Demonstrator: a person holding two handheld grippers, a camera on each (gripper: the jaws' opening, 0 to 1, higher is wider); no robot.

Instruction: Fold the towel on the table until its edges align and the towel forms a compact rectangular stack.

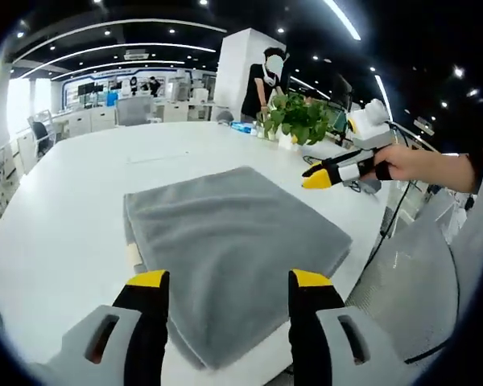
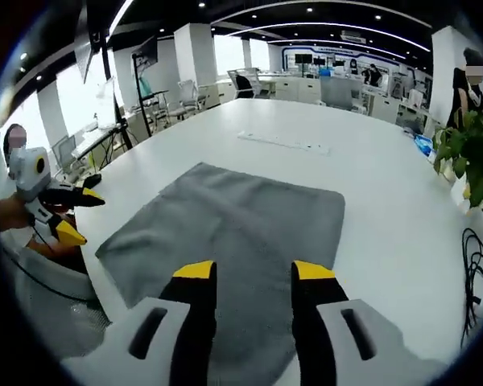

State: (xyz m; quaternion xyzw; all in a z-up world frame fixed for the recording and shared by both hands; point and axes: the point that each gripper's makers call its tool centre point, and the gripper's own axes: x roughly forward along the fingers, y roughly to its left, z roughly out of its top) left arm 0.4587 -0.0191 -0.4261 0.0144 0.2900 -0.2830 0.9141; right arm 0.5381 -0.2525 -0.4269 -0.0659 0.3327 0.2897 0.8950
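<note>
A grey towel (image 1: 233, 257) lies flat on the white table (image 1: 72, 209), folded, with layered edges showing at its left side. My left gripper (image 1: 229, 280) hovers open over the towel's near edge, holding nothing. The right gripper (image 1: 318, 178), held by a hand, hangs in the air beyond the towel's right corner. In the right gripper view the towel (image 2: 233, 229) spreads ahead of my right gripper (image 2: 254, 270), which is open and holds nothing. The left gripper (image 2: 80, 215) shows at the left, off the table edge, with its yellow tips apart.
A potted green plant (image 1: 298, 117) stands on the table past the towel, the plant (image 2: 471, 161) at the right edge. Black cables (image 2: 475, 265) lie near it. A long slot (image 2: 283, 143) crosses the table middle. A person (image 1: 266, 80) stands behind the table.
</note>
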